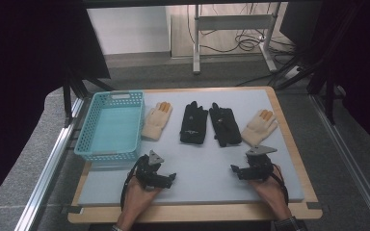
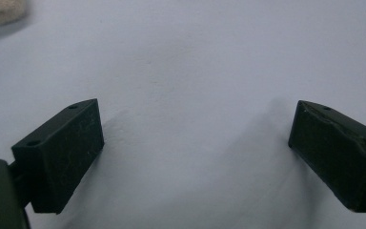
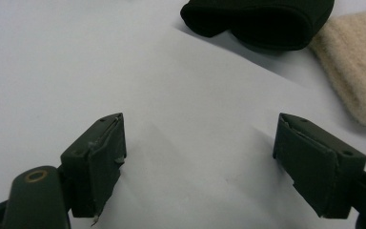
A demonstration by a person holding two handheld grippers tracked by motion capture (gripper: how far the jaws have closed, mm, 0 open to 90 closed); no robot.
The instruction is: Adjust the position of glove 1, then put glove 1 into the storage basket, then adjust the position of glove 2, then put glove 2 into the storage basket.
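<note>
Black gloves point(image 1: 211, 124) beyond open claws point(image 1: 173, 177)

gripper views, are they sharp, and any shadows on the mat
Left gripper view: soft focus, each jaw of the claw casts a faint shadow on the mat. Right gripper view: jaws fairly crisp, black glove and cream glove blurred, a slanting shadow edge crosses the mat.

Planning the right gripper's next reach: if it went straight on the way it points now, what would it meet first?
Probably the black glove, with the cream glove just beside it; the right gripper has open jaws and bare mat between.
</note>
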